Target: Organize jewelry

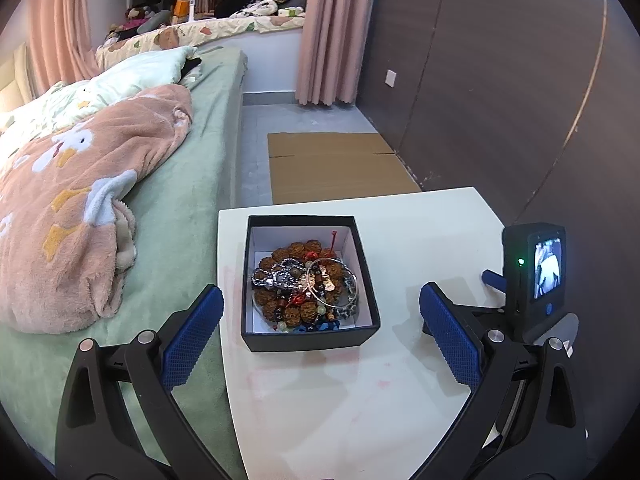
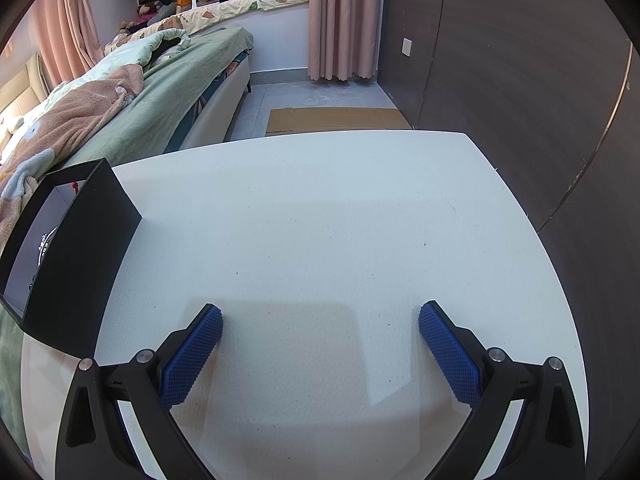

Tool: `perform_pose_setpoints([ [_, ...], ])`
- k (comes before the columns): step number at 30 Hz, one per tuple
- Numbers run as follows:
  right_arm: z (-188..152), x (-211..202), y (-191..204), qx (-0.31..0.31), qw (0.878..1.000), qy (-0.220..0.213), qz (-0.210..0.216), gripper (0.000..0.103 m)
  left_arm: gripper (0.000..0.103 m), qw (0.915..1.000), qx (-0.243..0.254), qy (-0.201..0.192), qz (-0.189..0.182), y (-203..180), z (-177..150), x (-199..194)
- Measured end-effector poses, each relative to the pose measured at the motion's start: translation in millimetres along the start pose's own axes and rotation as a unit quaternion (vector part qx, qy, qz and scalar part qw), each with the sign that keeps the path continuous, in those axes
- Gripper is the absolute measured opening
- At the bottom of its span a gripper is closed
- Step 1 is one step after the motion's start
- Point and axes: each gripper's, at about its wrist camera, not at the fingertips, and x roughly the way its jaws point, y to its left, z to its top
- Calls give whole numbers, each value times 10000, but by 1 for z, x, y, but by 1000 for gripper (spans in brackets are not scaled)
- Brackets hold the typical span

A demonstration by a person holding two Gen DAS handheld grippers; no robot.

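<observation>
Jewelry (image 1: 306, 284) lies heaped in a black box (image 1: 310, 340) near the left edge of the white table (image 1: 400, 400), beside the bed (image 1: 180, 200): brown beads, a silver bangle and chains, tangled too closely to count. Left tool (image 1: 321, 312) hangs spread wide and empty, short of the box. Right tool (image 2: 321, 328) is spread too, low over bare table, with the box (image 2: 80, 264) well to its left.

L wrist: above near table edge, looking down-forward at black box (image 1: 310, 284) | R wrist: low, close over white table (image 2: 320, 208) | shared: box, table, bed (image 1: 192, 208).
</observation>
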Motion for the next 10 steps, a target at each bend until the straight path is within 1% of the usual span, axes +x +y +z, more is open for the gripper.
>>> perform_pose_setpoints([
  [3,0,0,0,0,10000,0,0,96,98,9999,77,60,34,-3,0,2],
  [7,0,0,0,0,10000,0,0,96,98,9999,37,129,-12,0,1,3],
  [10,0,0,0,0,10000,-1,0,96,98,9999,78,145,28,0,1,3],
])
